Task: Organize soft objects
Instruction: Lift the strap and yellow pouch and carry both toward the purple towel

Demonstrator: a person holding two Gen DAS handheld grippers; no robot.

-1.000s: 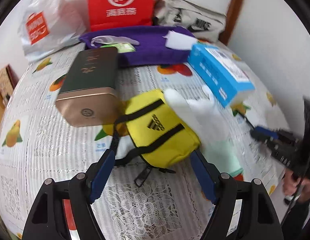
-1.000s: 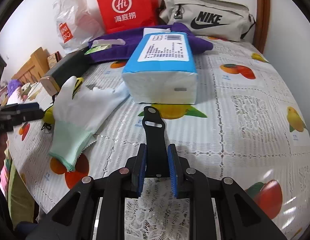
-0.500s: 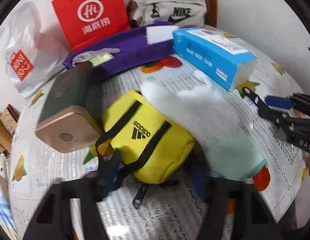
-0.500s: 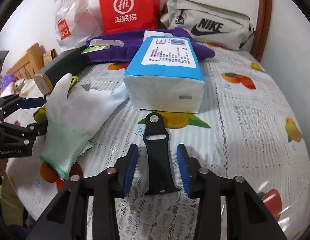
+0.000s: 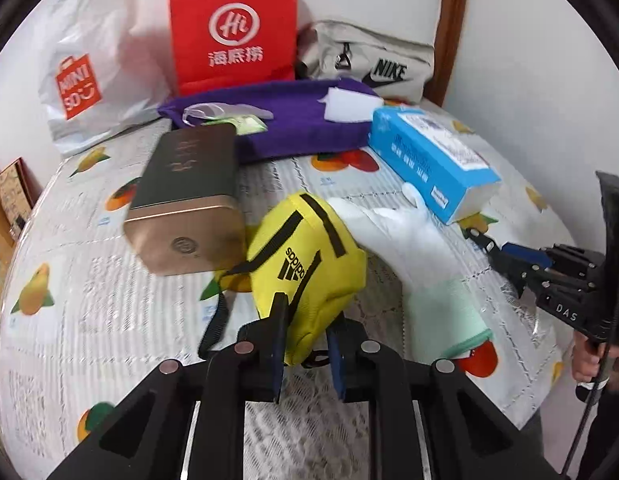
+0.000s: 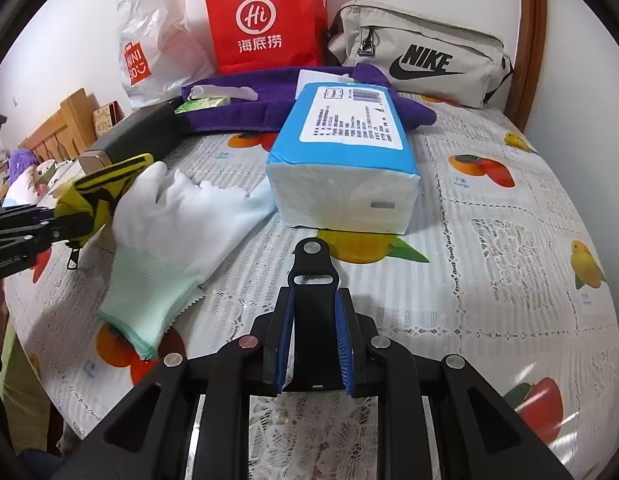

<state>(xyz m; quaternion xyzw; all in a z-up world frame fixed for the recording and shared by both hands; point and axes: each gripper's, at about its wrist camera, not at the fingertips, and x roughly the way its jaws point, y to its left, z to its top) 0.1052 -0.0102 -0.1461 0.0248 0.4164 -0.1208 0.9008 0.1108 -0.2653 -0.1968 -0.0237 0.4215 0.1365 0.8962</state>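
My left gripper (image 5: 307,344) is shut on the near end of a yellow Adidas pouch (image 5: 305,268), which is tipped up off the table; it also shows in the right wrist view (image 6: 97,188). A white glove with a green cuff (image 5: 421,264) lies against the pouch's right side, also in the right wrist view (image 6: 177,232). My right gripper (image 6: 313,340) is shut on a black watch strap (image 6: 313,276) lying flat on the table. The right gripper shows at the right edge of the left wrist view (image 5: 509,256).
A blue tissue pack (image 6: 345,160), a dark tin with a gold end (image 5: 185,196), a purple towel (image 5: 301,120), a red paper bag (image 5: 233,28), a white plastic bag (image 5: 89,68) and a grey Nike bag (image 6: 421,56) stand on the fruit-print tablecloth (image 6: 509,260). A wall lies at the right.
My left gripper closed onto the yellow pouch and tipped it up. My right gripper opened around the black strap, then closed on it again.
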